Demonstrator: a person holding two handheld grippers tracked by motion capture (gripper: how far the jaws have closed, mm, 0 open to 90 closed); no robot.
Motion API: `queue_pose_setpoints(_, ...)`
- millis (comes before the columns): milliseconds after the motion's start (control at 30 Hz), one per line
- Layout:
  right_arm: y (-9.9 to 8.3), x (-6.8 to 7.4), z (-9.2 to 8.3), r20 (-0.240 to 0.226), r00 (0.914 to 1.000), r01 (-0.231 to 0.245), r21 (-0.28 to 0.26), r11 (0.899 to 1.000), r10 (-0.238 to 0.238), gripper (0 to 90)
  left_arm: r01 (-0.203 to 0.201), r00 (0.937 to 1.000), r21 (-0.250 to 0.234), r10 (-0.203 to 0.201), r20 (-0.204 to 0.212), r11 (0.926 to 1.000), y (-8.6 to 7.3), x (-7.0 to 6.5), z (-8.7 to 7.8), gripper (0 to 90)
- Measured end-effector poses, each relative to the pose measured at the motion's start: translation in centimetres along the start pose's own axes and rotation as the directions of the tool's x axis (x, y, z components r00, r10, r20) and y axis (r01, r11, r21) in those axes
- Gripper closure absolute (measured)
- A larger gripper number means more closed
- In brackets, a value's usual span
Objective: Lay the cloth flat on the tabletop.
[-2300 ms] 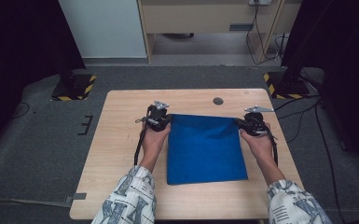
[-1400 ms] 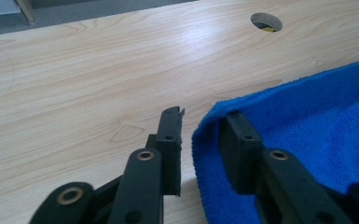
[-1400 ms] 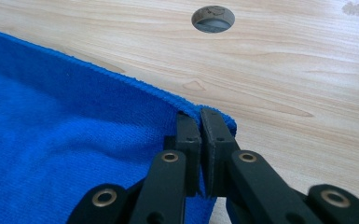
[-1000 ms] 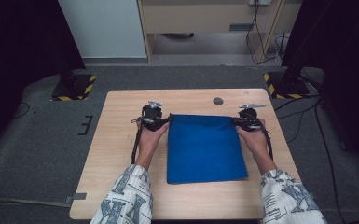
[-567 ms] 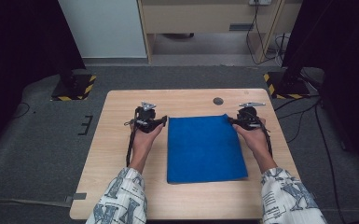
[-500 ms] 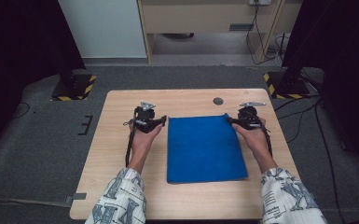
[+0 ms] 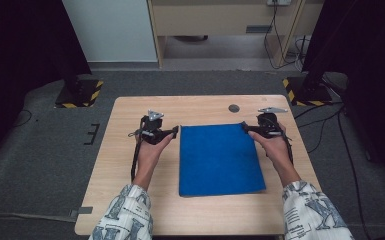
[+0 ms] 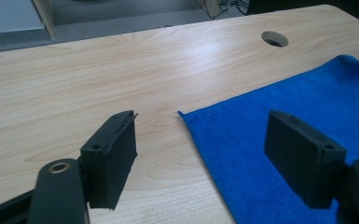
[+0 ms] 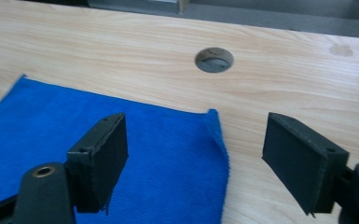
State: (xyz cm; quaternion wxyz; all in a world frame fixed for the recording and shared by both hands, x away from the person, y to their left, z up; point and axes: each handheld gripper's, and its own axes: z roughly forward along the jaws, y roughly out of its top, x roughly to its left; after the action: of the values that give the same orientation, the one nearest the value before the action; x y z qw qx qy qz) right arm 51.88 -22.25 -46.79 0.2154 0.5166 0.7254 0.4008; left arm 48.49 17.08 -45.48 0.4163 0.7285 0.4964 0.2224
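From the high view, both forearms come in from 6 o'clock in patterned sleeves and reach up the wooden table (image 7: pixel 130 200). The left hand (image 7: pixel 150 150) holds the left gripper (image 7: pixel 176 130) pointing toward 3 o'clock, tips just short of the blue cloth's (image 7: pixel 220 160) far-left corner. The right hand (image 7: pixel 275 147) holds the right gripper (image 7: pixel 242 126) pointing toward 9 o'clock, tips right at the far-right corner. The cloth lies flat mid-table, and a round cable hole (image 7: pixel 234 108) sits at about 12 o'clock from it.

Left gripper view next: the left gripper (image 8: pixel 200 140) has its jaws spread wide and they've just been opening, nothing gripped. The cloth (image 8: pixel 307 107) comes in from 3 o'clock, its corner lying flat on the table between the jaws, closer to the left one, touching neither pad. The hole (image 8: pixel 274 38) is up around 1 o'clock.

Right gripper view: the right gripper (image 9: pixel 193 149) is also wide open, jaws just been opening, holding nothing. The cloth (image 9: pixel 98 135) spreads in from 8 o'clock, and its corner sits between the jaws with the edge curled up a bit. The hole (image 9: pixel 214 59) is at 12 o'clock.
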Motion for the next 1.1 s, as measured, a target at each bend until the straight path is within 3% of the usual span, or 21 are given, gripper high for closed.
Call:
queue_pose_setpoints(267,-0.3,1.0,-0.7,-0.023,0.9986,0.047,-0.004,0.999,-0.047,14.1,-0.034,0.9989,0.006,0.034,0.032,0.9994,-0.1,-0.5,-0.6,15.2)
queue_pose_setpoints(567,-1.0,2.4,-1.9,-0.069,0.9947,0.076,-0.01,0.997,-0.077,12.2,-0.061,0.9927,0.011,0.059,0.105,0.9981,-0.5,-1.7,-0.7,9.1)
queue_pose_setpoints(733,-1.5,3.3,-1.7,-0.11,0.9904,0.085,0.018,0.996,-0.083,12.7,-0.071,0.9918,0.012,0.069,0.107,0.9974,-0.7,-2.1,-0.7,7.8)
queue_pose_setpoints(900,-2.1,4.9,-1.9,-0.166,0.9792,0.122,0.022,0.992,-0.117,13.2,-0.064,0.9918,0.009,0.063,0.111,0.9979,-0.6,-2.2,-0.6,7.7)
queue_pose_setpoints(1100,-2.7,7.2,-2.2,-0.257,0.9527,0.175,0.028,0.984,-0.162,15.2,-0.078,0.9908,0.001,0.078,0.11,0.9969,-0.4,-2.5,-0.4,8.1)
